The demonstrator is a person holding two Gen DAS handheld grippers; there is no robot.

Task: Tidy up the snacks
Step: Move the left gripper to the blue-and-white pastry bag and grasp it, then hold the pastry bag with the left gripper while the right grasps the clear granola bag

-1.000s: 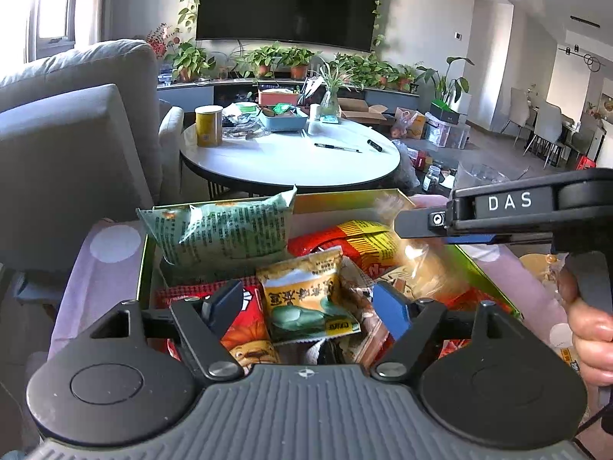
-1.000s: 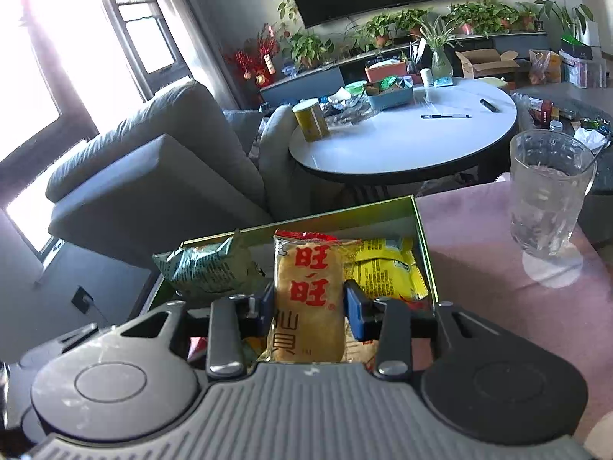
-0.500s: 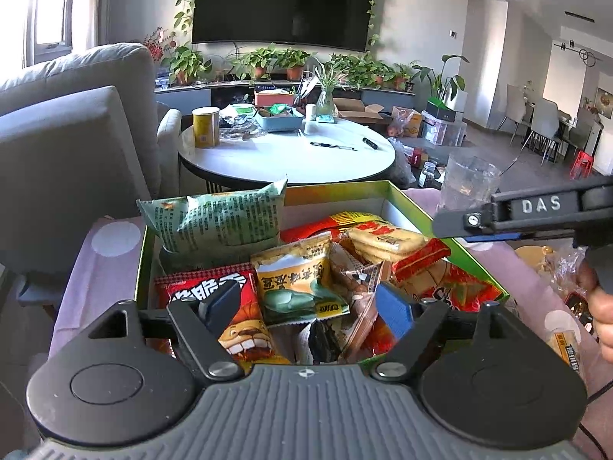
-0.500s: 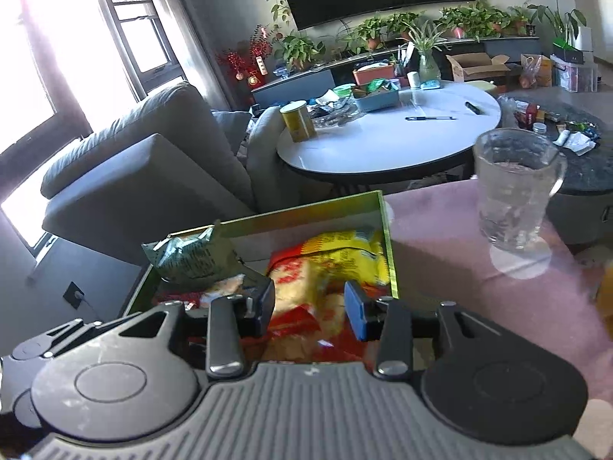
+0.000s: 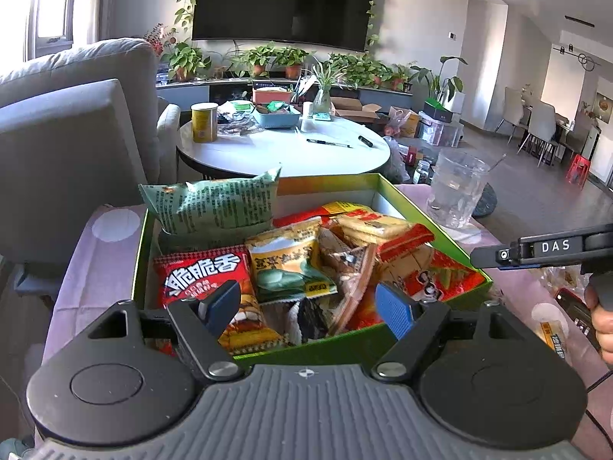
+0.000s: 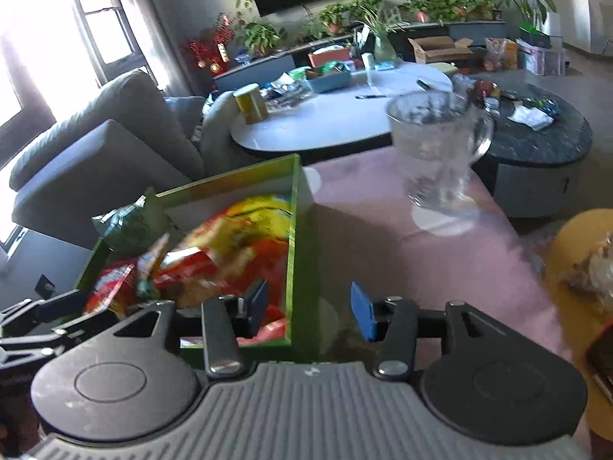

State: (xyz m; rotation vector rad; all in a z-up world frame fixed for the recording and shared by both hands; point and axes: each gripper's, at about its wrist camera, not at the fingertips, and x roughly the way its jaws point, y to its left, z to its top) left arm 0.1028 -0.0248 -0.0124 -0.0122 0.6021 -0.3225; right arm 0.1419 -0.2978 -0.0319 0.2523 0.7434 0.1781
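Note:
A green box [image 5: 329, 184] on the pink cloth is piled with snacks: a green bag [image 5: 214, 207] at the back left, a red packet [image 5: 203, 272], a yellow-green packet [image 5: 287, 264] and a yellow cracker packet [image 5: 373, 226] on top. My left gripper [image 5: 308, 306] hovers open over the box's near edge, holding nothing. In the right wrist view, my right gripper [image 6: 309, 312] straddles the box's right wall [image 6: 293, 230]; its jaws are opening and hold no snack. Its black side [image 5: 536, 253] shows right of the box.
A glass mug [image 6: 436, 153] stands on the pink cloth [image 6: 383, 230] beyond the box's right corner. A yellow plate [image 6: 574, 268] with a wrapped snack and loose packets [image 5: 551, 337] lie at the right. A grey sofa is at the left, a white round table behind.
The yellow cracker packet left the right gripper and now lies in the box. The right gripper moved right, off the box's middle, with its jaws wider. The left gripper stayed put.

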